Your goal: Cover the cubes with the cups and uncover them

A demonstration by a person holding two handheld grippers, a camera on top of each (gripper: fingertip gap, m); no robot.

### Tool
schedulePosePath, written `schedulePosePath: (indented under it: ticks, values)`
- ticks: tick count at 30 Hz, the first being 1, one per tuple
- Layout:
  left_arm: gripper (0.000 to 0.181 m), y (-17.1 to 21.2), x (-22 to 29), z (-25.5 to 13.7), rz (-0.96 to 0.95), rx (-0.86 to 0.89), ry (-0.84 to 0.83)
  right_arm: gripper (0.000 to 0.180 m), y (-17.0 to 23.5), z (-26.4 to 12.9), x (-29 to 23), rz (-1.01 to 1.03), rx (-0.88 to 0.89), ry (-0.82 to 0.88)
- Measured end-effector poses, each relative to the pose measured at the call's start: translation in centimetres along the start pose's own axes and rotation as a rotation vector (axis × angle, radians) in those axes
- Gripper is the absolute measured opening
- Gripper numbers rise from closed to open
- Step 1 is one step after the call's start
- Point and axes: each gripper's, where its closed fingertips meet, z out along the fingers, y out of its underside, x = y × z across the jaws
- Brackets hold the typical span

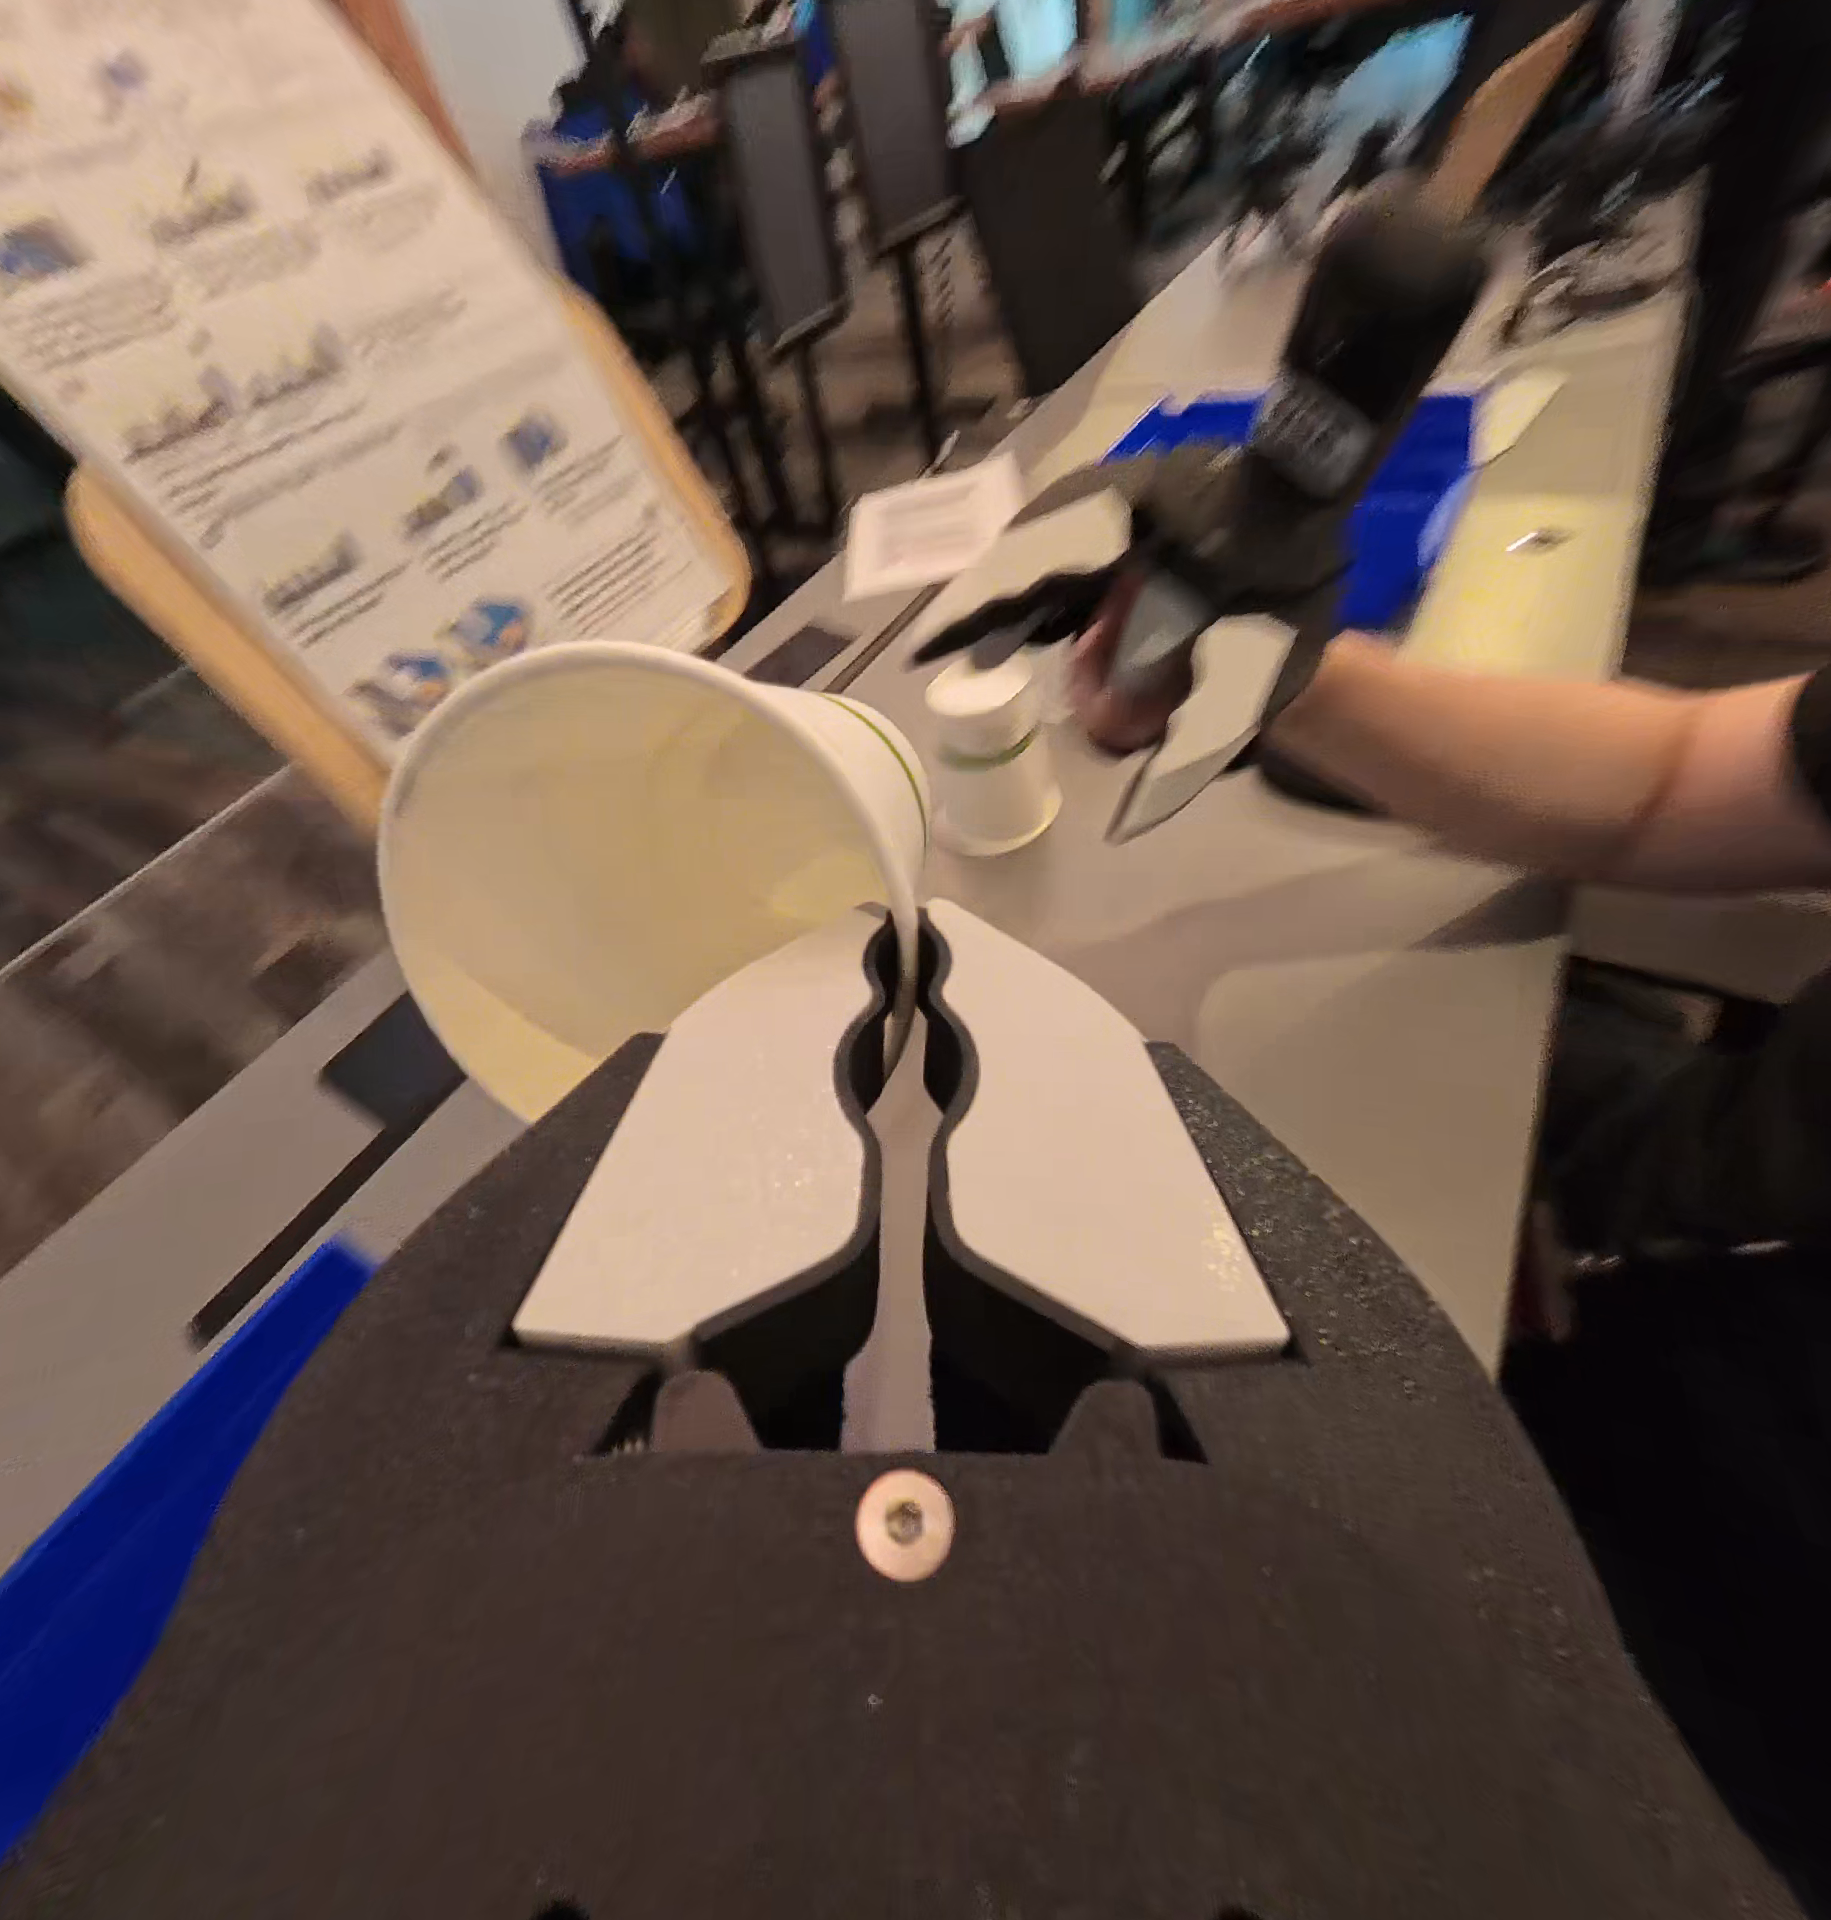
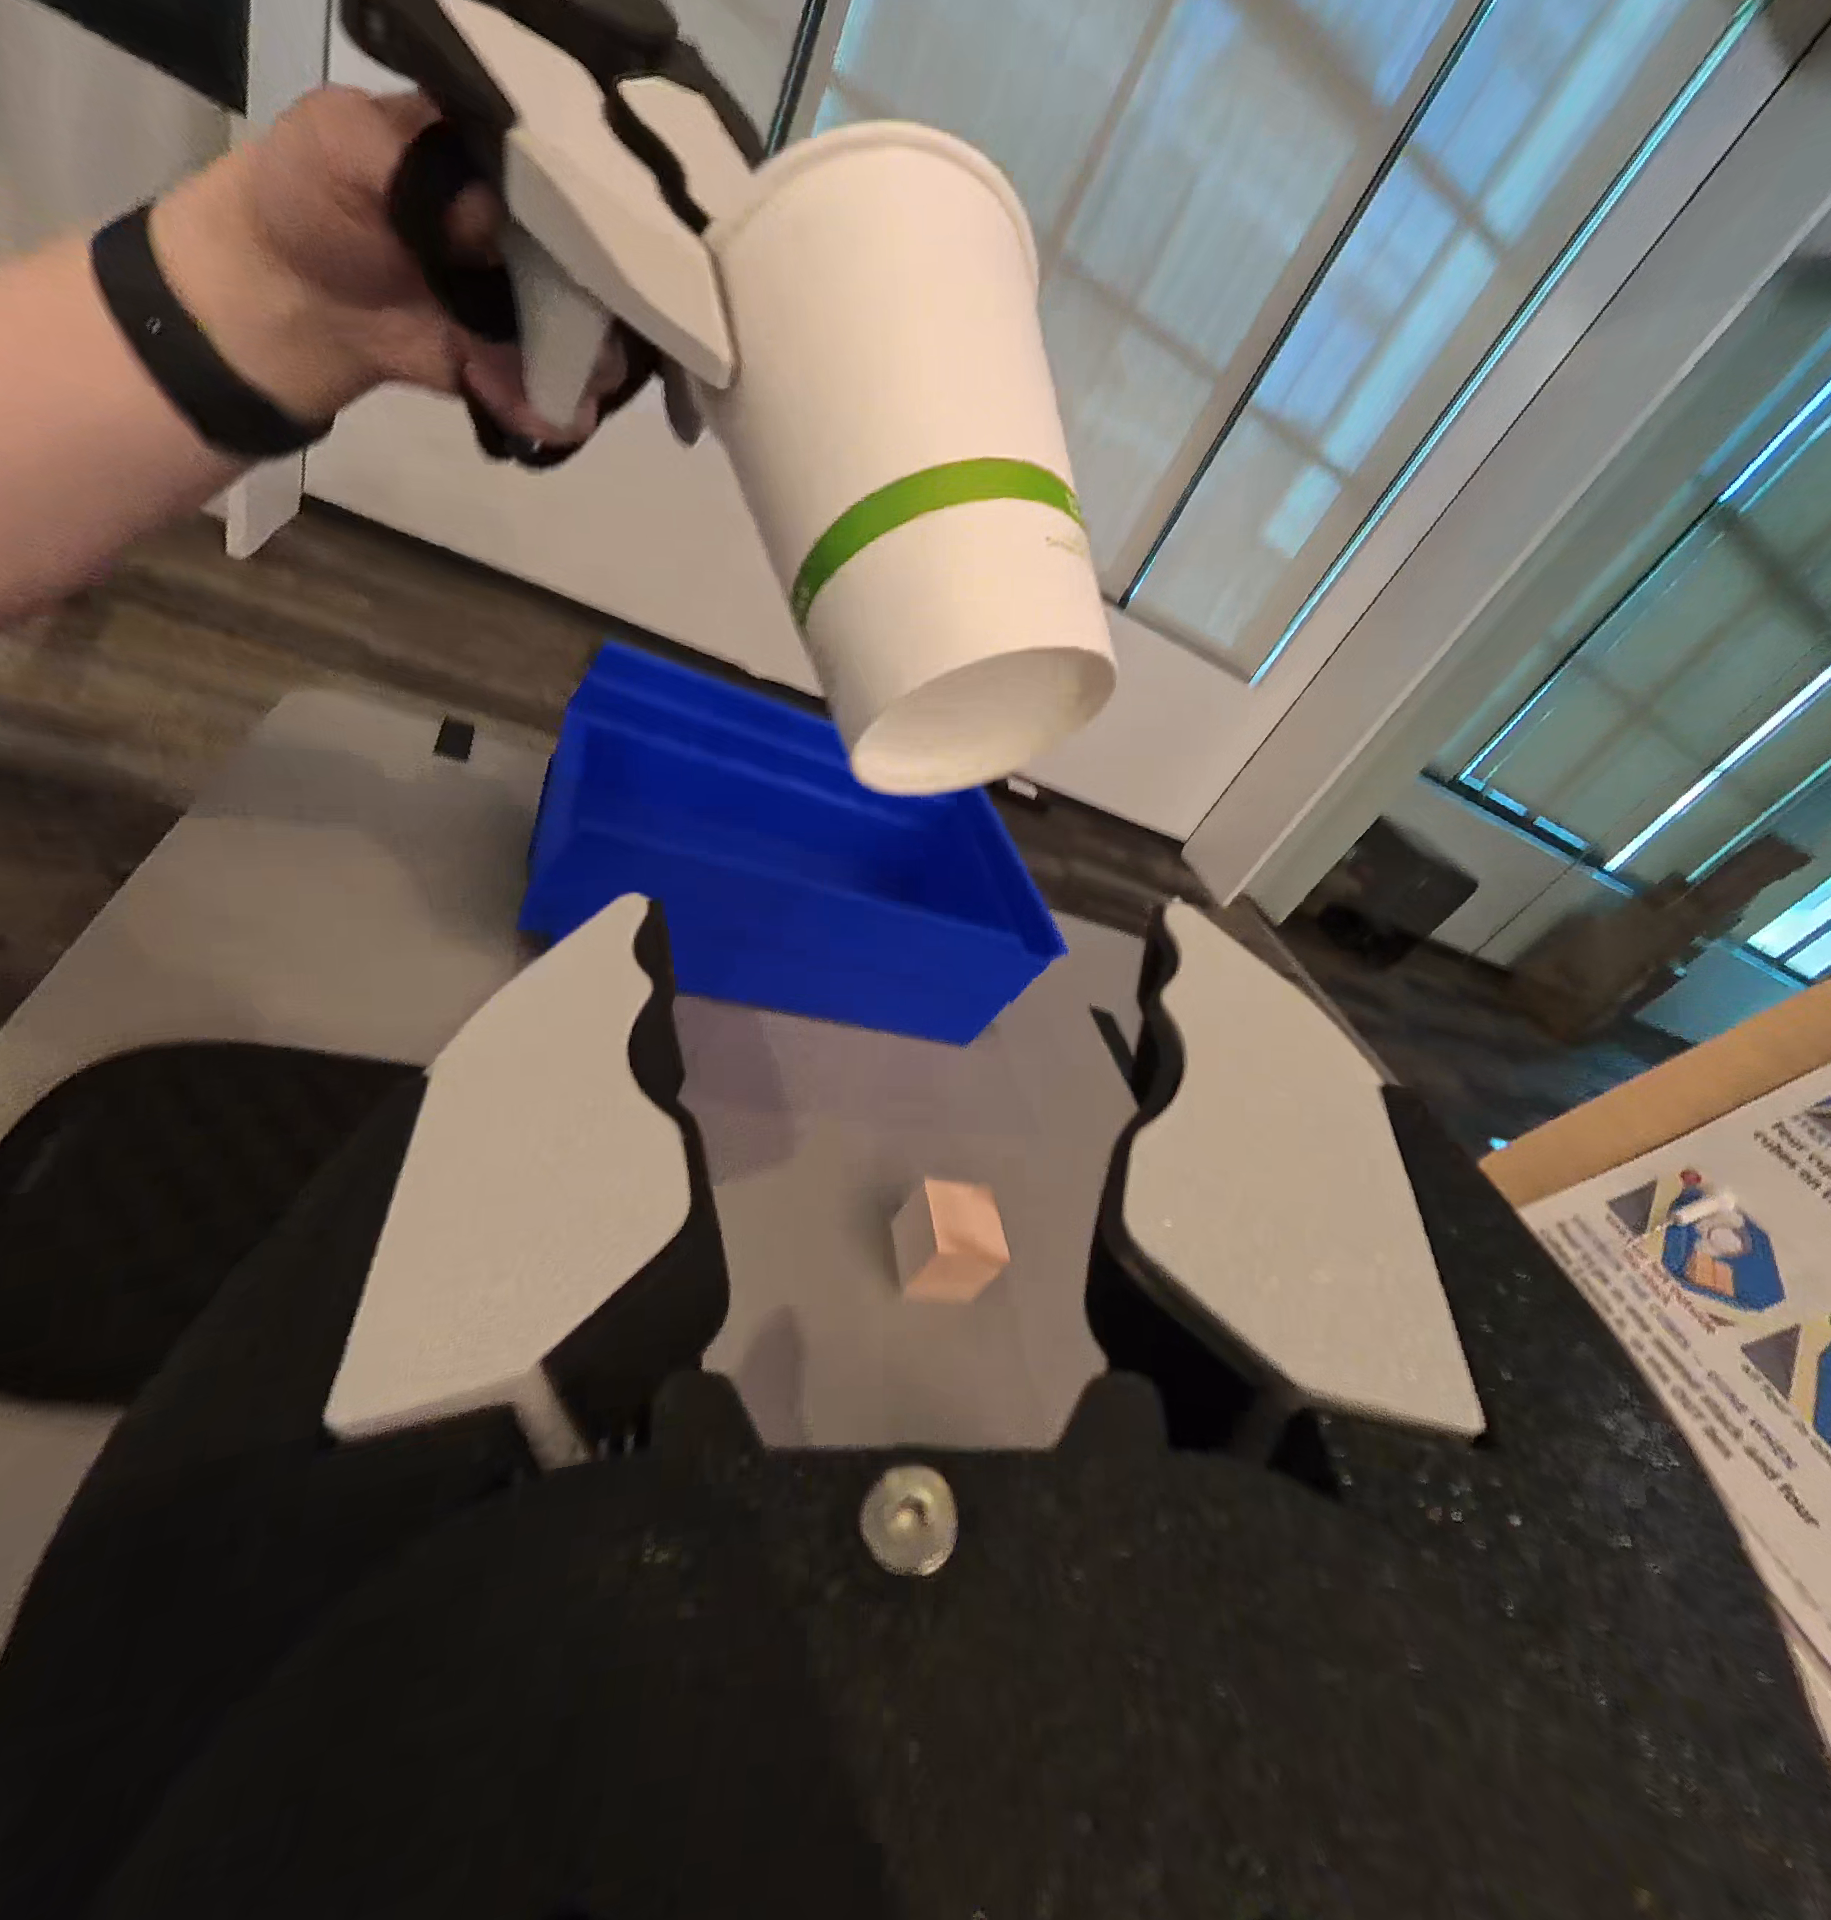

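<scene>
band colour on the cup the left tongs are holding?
Green, a single band around the white cup near its base. Clearest in the right wrist view.

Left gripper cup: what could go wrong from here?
1. The left gripper pinches only the rim of the paper cup, held tilted in the air; the thin wall may crease or slip.
2. The cube sits between the open right gripper fingers, so lowering the cup there could hit them.
</scene>
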Motion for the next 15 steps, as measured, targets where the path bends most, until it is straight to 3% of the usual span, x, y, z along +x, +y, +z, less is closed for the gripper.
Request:
schedulePosePath:
  ticks: [8, 15]
  values:
    - [0.001, -2.0, 5.4, 2.6, -0.098, 0.183, 0.269, 0.082, -3.3, -1.4, -1.2, -0.039, 0.164, 0.02]
    - [0.001, -1.6, 6.2, 3.8, -0.155, 0.203, 0.353, 0.075, -3.4, -2.2, -1.6, -0.033, 0.183, -0.001]
